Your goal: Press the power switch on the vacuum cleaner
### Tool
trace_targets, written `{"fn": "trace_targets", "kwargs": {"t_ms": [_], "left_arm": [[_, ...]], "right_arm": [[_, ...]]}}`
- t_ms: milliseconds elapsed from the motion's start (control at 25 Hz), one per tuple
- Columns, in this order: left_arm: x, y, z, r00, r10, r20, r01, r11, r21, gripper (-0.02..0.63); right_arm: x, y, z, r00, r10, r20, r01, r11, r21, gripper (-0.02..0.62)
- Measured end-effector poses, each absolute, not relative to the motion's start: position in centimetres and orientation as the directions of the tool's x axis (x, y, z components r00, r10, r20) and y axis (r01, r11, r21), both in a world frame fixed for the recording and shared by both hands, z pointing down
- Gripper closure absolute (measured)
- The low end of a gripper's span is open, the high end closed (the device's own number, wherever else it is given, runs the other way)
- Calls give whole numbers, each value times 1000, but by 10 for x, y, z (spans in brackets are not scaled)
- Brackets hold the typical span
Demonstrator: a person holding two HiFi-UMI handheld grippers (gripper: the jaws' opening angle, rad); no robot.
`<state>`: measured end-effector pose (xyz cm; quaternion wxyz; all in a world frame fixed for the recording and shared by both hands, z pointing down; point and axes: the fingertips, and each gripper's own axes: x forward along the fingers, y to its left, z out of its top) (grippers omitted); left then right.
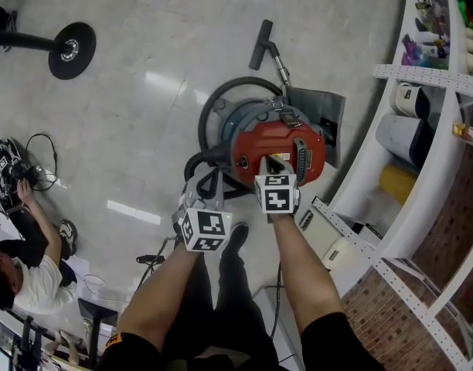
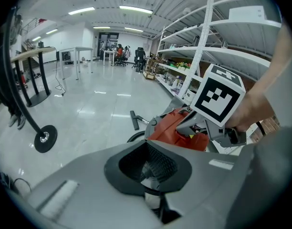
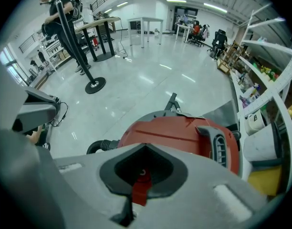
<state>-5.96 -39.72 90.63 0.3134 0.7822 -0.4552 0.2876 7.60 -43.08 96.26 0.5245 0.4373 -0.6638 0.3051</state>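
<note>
1. Head view. The vacuum cleaner [image 1: 287,141] stands on the floor [image 1: 144,91] just beside the shelving [image 1: 422,168], with its red housing uppermost. The right gripper [image 1: 269,163] is over the near edge of the housing. The left gripper [image 1: 201,190] hangs lower and to the left, near the hose [image 1: 192,165] and off the housing. A small round fitting [image 1: 240,161] shows on the red face; it may be the power switch, but this cannot be confirmed.

2. Left gripper view. The fingers are clenched together with nothing between them; only their own dark pads show in the opening. The red housing lies ahead and to the right. This gripper looks idle.

3. Right gripper view. The fingers are clenched and grasp nothing. The red seen through their opening is the housing beyond them, which fills the view directly ahead. Whether the tips touch it cannot be told.

4. Judgement on the step in hand: the approach to the press.
   - Keep the right fingers closed so they act as one blunt tip.
   - Centre the tip on the switch before it goes down.
   - Push squarely along the switch's travel; a glancing push may slip on the curved housing.
   - Keep the left gripper clear of the hose.
</note>
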Motion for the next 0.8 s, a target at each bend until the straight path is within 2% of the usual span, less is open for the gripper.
{"fn": "trace_targets", "kwargs": {"t_ms": [200, 480, 800], "left_arm": [[-63, -404, 903, 419, -537, 732, -894, -383, 231, 591], [-69, -411, 883, 415, -548, 727, -896, -385, 222, 591], [-50, -404, 837, 448, -559, 698, -874, -438, 210, 591]], "right_arm": [[77, -437, 961, -75, -262, 962, -917, 397, 37, 603], [72, -448, 928, -80, -334, 939, -929, 367, 51, 603], [80, -408, 881, -115, -378, 919, -933, 359, 31, 603]]}}
